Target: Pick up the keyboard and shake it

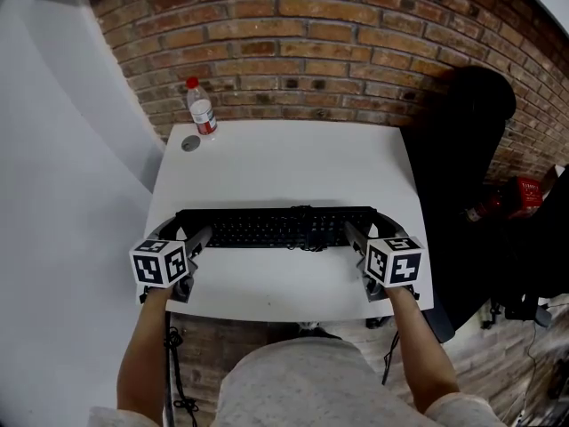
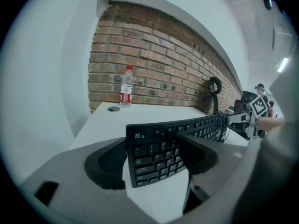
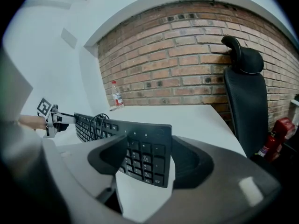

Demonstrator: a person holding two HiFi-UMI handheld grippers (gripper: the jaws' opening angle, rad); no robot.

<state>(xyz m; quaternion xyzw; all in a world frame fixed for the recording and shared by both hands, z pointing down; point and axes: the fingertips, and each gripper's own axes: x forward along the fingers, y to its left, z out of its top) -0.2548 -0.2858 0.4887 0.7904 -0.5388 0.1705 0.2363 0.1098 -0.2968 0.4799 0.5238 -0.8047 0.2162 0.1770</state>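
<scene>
The left gripper (image 2: pixel 154 155) has its jaws clamped on the left end of the keyboard (image 1: pixel 276 228), and the right gripper (image 3: pixel 145 160) on the right end. The keyboard spans mid-frame across the counter (image 1: pixel 284 158). It is probably light, stiff plastic, so the end holds suit shaking.

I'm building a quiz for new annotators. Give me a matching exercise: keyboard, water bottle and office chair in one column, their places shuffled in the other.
Column one:
1. keyboard
2. water bottle
3. office chair

Column two:
A. upright at the far left corner of the table
B. right of the table, against the brick wall
C. gripped at its ends by the left gripper and the right gripper

Pairs: 1-C, 2-A, 3-B.
</scene>
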